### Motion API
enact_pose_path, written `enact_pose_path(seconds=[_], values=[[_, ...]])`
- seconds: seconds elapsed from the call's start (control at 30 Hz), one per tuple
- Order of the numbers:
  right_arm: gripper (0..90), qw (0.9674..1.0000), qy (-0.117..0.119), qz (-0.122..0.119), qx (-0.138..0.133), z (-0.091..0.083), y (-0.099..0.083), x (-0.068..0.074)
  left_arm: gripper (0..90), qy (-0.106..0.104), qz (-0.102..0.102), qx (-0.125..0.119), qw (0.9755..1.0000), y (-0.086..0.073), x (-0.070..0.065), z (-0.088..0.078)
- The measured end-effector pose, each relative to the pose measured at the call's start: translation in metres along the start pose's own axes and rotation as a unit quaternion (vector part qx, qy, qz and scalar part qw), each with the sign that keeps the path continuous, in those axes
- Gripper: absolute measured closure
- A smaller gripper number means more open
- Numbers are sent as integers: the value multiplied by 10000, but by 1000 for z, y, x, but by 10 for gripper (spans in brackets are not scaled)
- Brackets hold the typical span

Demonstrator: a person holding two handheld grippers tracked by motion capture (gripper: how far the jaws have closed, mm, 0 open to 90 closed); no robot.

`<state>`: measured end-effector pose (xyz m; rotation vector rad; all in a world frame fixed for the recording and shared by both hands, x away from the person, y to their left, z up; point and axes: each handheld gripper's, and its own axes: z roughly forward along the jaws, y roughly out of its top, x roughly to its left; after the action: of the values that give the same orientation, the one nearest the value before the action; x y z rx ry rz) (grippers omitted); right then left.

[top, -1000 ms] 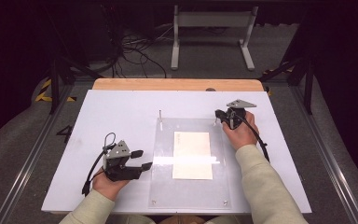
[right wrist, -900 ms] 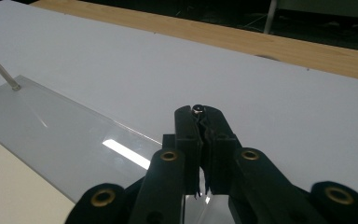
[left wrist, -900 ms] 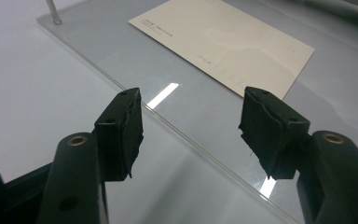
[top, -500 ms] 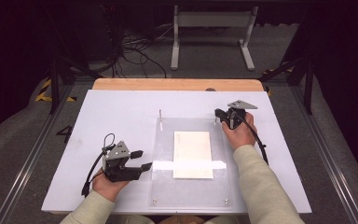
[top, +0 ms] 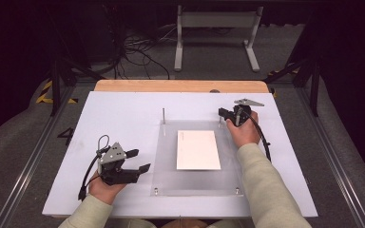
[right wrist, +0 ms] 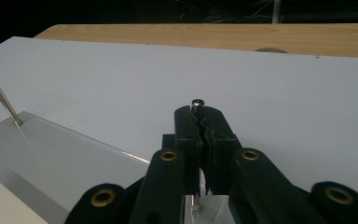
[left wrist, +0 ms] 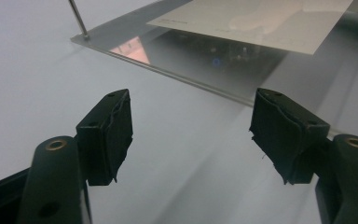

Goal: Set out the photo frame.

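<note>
A clear plastic plate lies on the white board with a white sheet on its middle. A thin metal pin stands upright at the plate's far left corner. My right gripper sits at the far right corner, shut on a second upright pin whose top pokes out above the pads. My left gripper rests on the board just left of the plate, aimed at it. Its jaws have just been opening, and nothing lies between its pads.
The white board lies on a wooden table whose far edge shows behind it. Beyond it, on the dark floor, are cables and a metal stand. Small screws sit at the plate's near corners.
The left gripper's jaws stand a little wider apart than before. Both hands have kept their places, and the right gripper stays clamped on the pin.
</note>
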<state>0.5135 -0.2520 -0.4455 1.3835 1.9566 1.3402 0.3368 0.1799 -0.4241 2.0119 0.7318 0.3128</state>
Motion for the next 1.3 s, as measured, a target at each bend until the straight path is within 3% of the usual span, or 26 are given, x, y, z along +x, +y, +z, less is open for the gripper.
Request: enact_pose_path(seconds=[0.13,0.17,0.43,0.57,0.63,0.7,0.73,0.83,1.03,1.17,1.3], values=[[855,10000,31,37,26,1,0,-1,235,60,140,-25,9999,-1,-1,-3],[855,9999,56,84,62,1,1,-2,218,113,274,-11,9996,-2,-3,-3],[853,9994,153,297,40,5,2,-7,131,184,492,51,9986,-5,-8,-1],[853,9991,181,375,34,6,1,-8,108,144,596,3,9981,-4,-11,1],[853,9990,188,392,43,7,2,-8,104,83,759,-37,9971,-3,-16,3],[852,9989,206,427,42,7,1,-9,98,-53,855,-250,9960,2,-21,4],[852,9989,206,427,42,7,1,-9,98,-53,855,-250,9960,2,-21,4],[852,9988,206,435,48,8,1,-9,99,-124,954,-557,9938,10,-28,4],[851,9986,217,480,53,8,1,-9,132,-228,1314,-950,9865,20,-45,8],[850,9983,239,529,64,9,1,-10,178,-282,1315,-1078,9850,23,-49,11],[848,9980,262,577,55,9,0,-10,400,-324,1353,-1083,9843,25,-52,9]])
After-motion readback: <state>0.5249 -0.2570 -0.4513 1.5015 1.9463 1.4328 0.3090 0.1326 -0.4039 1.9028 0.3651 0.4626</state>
